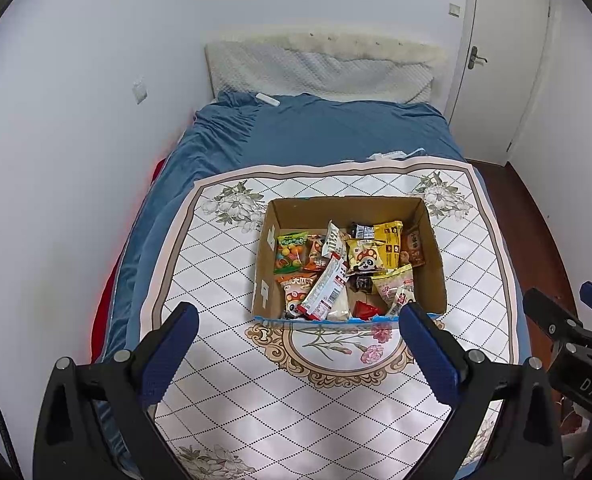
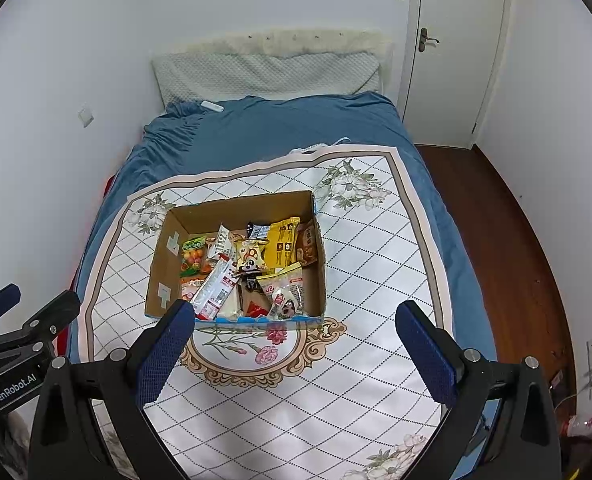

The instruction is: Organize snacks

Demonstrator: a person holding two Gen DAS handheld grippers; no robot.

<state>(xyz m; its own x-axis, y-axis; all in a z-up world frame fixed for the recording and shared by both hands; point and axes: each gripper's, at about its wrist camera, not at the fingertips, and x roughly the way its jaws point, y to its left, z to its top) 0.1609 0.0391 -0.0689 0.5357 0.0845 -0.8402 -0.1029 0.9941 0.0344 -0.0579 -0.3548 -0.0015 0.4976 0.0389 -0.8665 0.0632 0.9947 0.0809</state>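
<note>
On bed, atop floral quilted mat (image 1: 224, 360): open cardboard box (image 1: 431, 264) full of jumbled snack packets (image 1: 327, 280). Light, crinkly, slick film; contents likely crushable. Best pinched at flat sealed edges. Left tool (image 1: 297, 322) and right tool (image 2: 296, 320) both spread wide, holding nothing, short of box.

Bed (image 1: 315, 132) bears floral cloth (image 1: 216, 280), cardboard box (image 1: 433, 276).

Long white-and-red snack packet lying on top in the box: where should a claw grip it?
Grip the long white-and-red packet across its narrow width near mid-length, coming straight down from above. It lies diagonally on top of the pile, and the cardboard box walls block any approach from the side.
</note>
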